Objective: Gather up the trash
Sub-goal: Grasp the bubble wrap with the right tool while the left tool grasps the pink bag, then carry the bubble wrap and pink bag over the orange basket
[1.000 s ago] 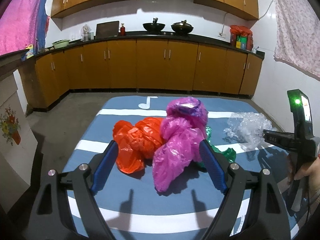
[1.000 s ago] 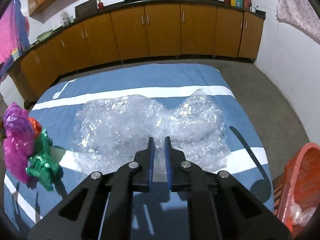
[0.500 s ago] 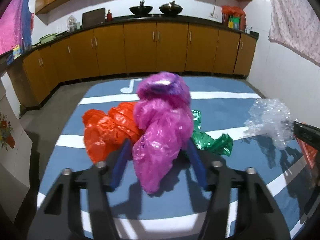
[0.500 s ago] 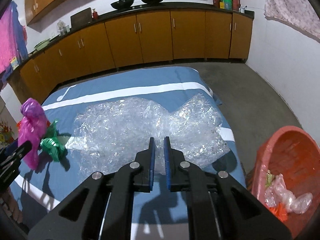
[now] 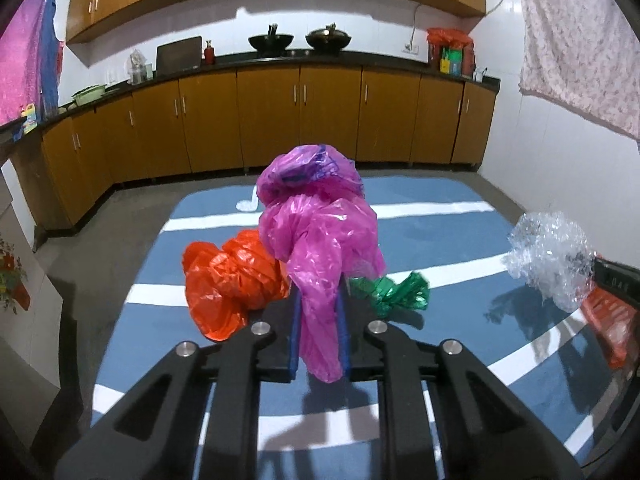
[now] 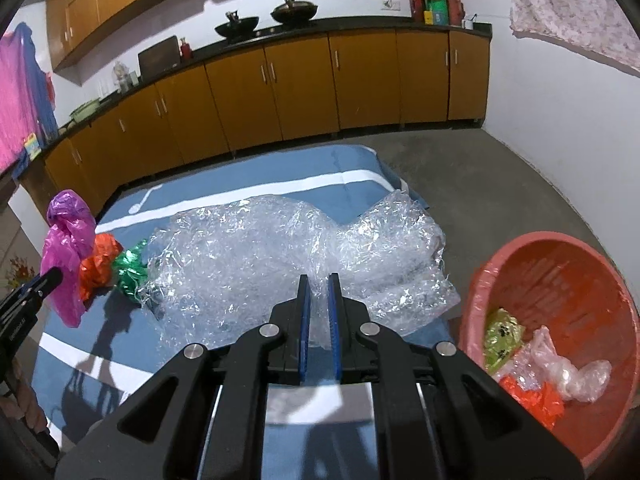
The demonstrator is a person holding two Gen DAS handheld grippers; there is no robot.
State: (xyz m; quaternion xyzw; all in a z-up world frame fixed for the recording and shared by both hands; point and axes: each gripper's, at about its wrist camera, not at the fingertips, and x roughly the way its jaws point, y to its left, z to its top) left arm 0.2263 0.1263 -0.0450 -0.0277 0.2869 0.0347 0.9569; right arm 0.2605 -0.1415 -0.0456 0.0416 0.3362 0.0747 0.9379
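Note:
My left gripper [image 5: 319,300] is closing its jaws on the lower tail of a magenta plastic bag [image 5: 320,240], and the blue pads press it from both sides. The bag stands up above an orange bag [image 5: 232,276] and a green foil wrapper [image 5: 396,292] on the blue striped table cover [image 5: 440,232]. My right gripper [image 6: 318,284] is shut on a big crumpled sheet of clear plastic wrap [image 6: 260,256], which hangs just above the cover. To its right a red basin [image 6: 552,272] holds several scraps.
Brown kitchen cabinets [image 5: 300,120] run along the far wall and the left side. Grey concrete floor [image 6: 500,192] surrounds the table. Past the table's right edge, the basin stands lower than the tabletop. A patterned cloth [image 5: 580,40] hangs on the right wall.
The left jaws went from wide open to pinching the magenta bag, which now stands higher. The right gripper carried the clear wrap up and rightward, bringing the red basin into full view.

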